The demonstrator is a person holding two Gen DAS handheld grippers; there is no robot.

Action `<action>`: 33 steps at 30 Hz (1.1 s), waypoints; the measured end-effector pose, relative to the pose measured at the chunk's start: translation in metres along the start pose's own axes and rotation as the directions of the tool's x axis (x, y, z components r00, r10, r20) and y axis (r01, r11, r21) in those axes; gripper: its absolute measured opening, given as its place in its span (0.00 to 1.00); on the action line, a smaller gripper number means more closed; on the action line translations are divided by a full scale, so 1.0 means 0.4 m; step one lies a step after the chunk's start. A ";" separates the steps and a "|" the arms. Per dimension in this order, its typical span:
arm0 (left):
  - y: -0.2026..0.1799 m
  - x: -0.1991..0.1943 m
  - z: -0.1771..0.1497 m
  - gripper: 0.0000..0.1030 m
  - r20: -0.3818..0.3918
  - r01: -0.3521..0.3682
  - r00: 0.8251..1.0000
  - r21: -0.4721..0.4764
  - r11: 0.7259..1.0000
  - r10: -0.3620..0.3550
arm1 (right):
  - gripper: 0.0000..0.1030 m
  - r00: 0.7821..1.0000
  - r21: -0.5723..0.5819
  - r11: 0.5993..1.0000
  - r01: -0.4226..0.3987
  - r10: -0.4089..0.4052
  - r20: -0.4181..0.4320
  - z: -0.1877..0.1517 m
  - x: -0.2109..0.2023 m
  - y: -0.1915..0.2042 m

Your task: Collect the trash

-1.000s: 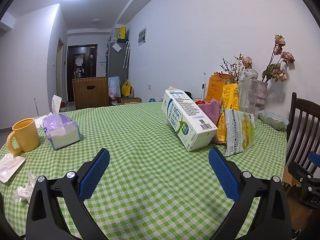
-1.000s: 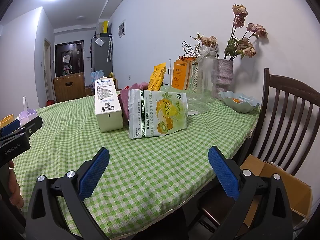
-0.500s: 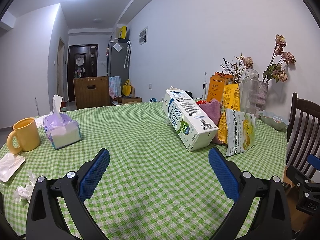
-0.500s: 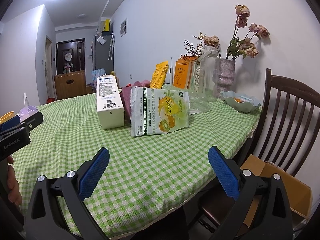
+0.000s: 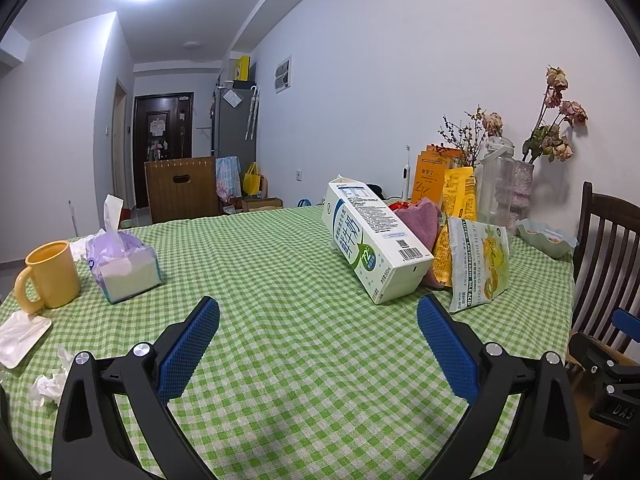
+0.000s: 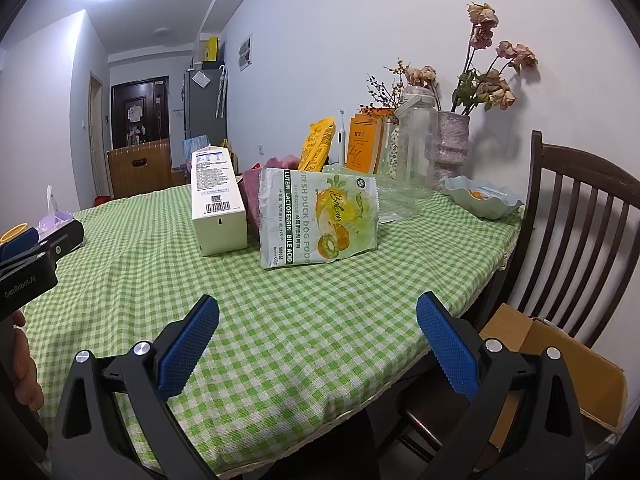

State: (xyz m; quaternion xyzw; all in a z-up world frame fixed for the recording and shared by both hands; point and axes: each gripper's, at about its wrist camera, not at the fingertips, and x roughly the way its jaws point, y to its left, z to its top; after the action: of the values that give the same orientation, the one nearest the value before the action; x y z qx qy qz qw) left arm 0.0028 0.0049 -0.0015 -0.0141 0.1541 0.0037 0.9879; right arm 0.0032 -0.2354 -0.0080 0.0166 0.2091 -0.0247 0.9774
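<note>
Left wrist view: the left gripper [image 5: 318, 320] hovers over the worktop [image 5: 280, 360] with its blue ribbed pads spread wide and nothing between them. The worktop wears a green-and-white checked cloth, slightly rumpled. Crumpled white tissue scraps [image 5: 48, 384] lie at the near left edge, just beside a flat white wrapper [image 5: 22, 338]. Behind these stand a yellow mug [image 5: 50, 274] and a soft purple tissue pack [image 5: 124, 264], a sheet poking up from it. To the right, a white milk carton [image 5: 374, 242] lies on its side, leaning against a pink cloth [image 5: 420, 220]. A glossy dog food pouch [image 5: 478, 266] stands just beside the carton's near end, with a yellow bag [image 5: 460, 196] behind it.

Right wrist view: the right gripper [image 6: 318, 320] is likewise wide open and empty, near the worktop's front edge. The dog food pouch [image 6: 318, 216] stands upright ahead, touching the carton's [image 6: 218, 204] side region; the pink cloth [image 6: 252, 192] sits between them. Farther back are a clear plastic jug [image 6: 414, 140], a vase of dried flowers [image 6: 452, 140] and a wavy pale-green dish [image 6: 482, 200]. A dark wooden slatted chair [image 6: 576, 232] stands at the right, a brown cardboard box [image 6: 560, 372] below it. The left gripper [image 6: 28, 256] shows at the left edge.
</note>
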 end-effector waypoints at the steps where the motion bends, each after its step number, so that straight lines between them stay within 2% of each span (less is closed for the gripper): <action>1: 0.000 0.000 0.000 0.93 0.000 0.000 1.000 0.000 1.000 0.000 | 0.92 1.000 0.001 1.000 0.000 0.000 0.001 0.000 0.000 0.000; 14: 0.002 0.003 0.001 0.93 -0.008 -0.017 1.000 -0.007 1.000 0.017 | 0.92 1.000 -0.017 1.000 -0.007 0.007 -0.024 -0.003 0.017 0.003; 21: 0.029 0.012 0.001 0.93 -0.035 -0.022 0.999 -0.061 0.998 0.020 | 0.92 0.996 -0.067 0.997 -0.042 0.037 -0.076 0.003 0.088 0.035; 26: -0.003 0.013 0.004 0.93 -0.038 -0.041 0.998 0.031 0.999 0.042 | 0.92 0.996 -0.095 0.995 -0.038 0.030 -0.083 0.022 0.135 0.055; 29: -0.023 0.019 0.006 0.93 -0.064 -0.041 0.997 0.080 0.996 0.046 | 0.92 0.997 -0.118 0.993 0.007 -0.017 -0.081 0.040 0.161 0.065; 33: -0.019 0.040 0.026 0.93 -0.094 -0.043 0.994 0.076 0.996 0.050 | 0.92 0.997 -0.128 0.992 0.001 -0.011 -0.074 0.078 0.212 0.076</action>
State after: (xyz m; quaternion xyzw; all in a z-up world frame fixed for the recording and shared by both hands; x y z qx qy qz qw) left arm 0.0212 -0.0022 0.0038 0.0261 0.2018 0.0202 0.9789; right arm 0.0948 -0.2100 -0.0137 -0.0460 0.2468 -0.0135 0.9679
